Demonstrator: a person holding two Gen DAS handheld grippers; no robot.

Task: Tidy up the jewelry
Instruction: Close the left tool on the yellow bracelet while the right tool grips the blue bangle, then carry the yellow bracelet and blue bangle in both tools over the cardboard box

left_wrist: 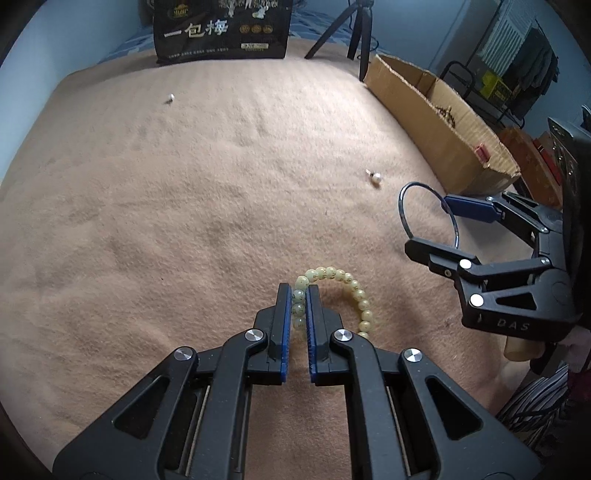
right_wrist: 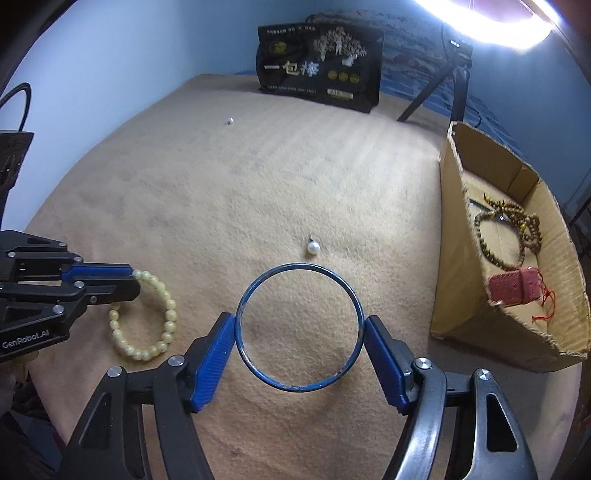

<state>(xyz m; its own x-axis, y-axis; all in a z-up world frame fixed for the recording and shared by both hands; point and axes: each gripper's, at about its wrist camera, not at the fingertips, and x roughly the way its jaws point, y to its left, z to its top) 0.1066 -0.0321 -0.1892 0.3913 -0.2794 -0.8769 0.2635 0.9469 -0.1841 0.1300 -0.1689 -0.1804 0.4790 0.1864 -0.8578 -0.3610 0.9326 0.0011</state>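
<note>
Left wrist view: my left gripper (left_wrist: 299, 295) is pressed together on the pale yellow bead bracelet (left_wrist: 341, 291), with a few beads pinched between its blue pads (left_wrist: 285, 325); the rest of the loop curves off to the right over the tan blanket (left_wrist: 184, 203). Right wrist view: my right gripper (right_wrist: 300, 328) pinches the blue bangle (right_wrist: 299, 327) across its width, one blue pad touching each outer side of the ring, which stands between the fingers above the blanket. In the same view the bracelet (right_wrist: 147, 317) lies to the left, held at its upper edge by the left gripper (right_wrist: 122, 282).

A pearl pendant (right_wrist: 313, 246) rests on the blanket just beyond the bangle; a second small pearl piece (right_wrist: 229, 121) lies well apart, nearer the black printed bag (right_wrist: 319, 79) standing at the far edge. To the right, a cardboard box (right_wrist: 454, 236) holds a brown bead strand (right_wrist: 509, 236) and a red pouch (right_wrist: 513, 288) with red cord. A tripod (left_wrist: 351, 29) stands behind the box.
</note>
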